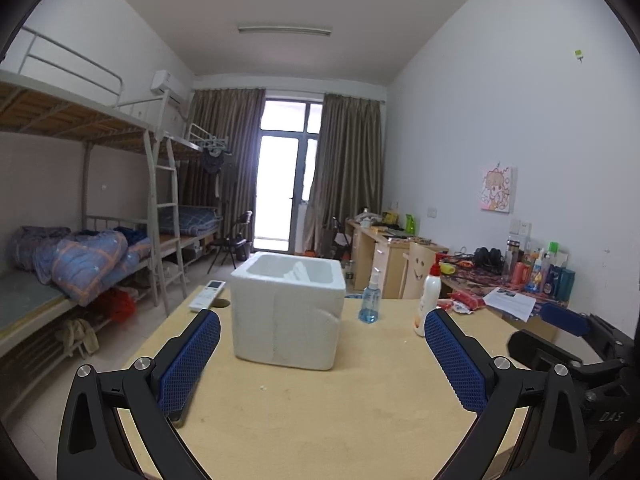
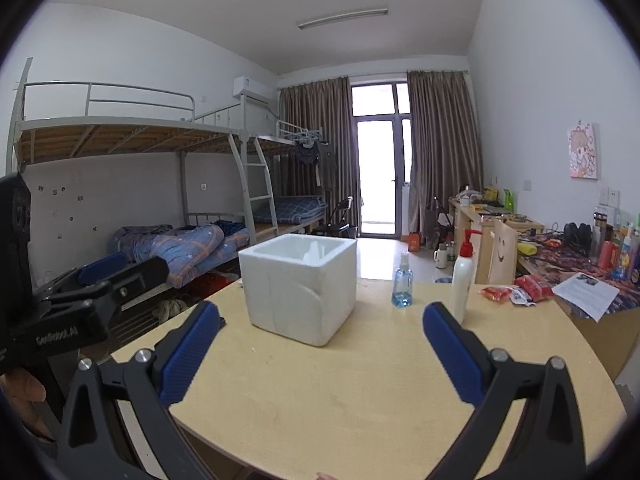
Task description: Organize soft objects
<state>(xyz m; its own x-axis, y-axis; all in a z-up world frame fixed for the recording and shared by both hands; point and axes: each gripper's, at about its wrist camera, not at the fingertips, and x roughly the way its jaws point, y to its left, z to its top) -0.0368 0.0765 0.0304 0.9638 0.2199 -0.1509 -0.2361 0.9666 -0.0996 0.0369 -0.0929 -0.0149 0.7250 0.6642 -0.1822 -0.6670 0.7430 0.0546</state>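
Observation:
A white foam box [image 1: 289, 312] [image 2: 301, 285] stands open-topped on the light wooden table [image 1: 320, 412] [image 2: 360, 400]; something white shows inside it. My left gripper [image 1: 322, 320] hovers open over the near table edge, just short of the box, with nothing between its blue pads. My right gripper [image 2: 322, 314] is open and empty too, facing the box from the right. Red soft packets [image 2: 516, 290] [image 1: 464, 302] lie at the table's far right. In the right wrist view the left gripper's body [image 2: 80, 300] is at the left.
A blue spray bottle [image 1: 370, 300] [image 2: 402, 286] and a white pump bottle [image 1: 428, 300] [image 2: 462, 280] stand right of the box. A white remote [image 1: 207, 295] lies at the far left edge. A paper sheet [image 2: 586, 294], cluttered desks and bunk beds [image 2: 160, 200] surround the table.

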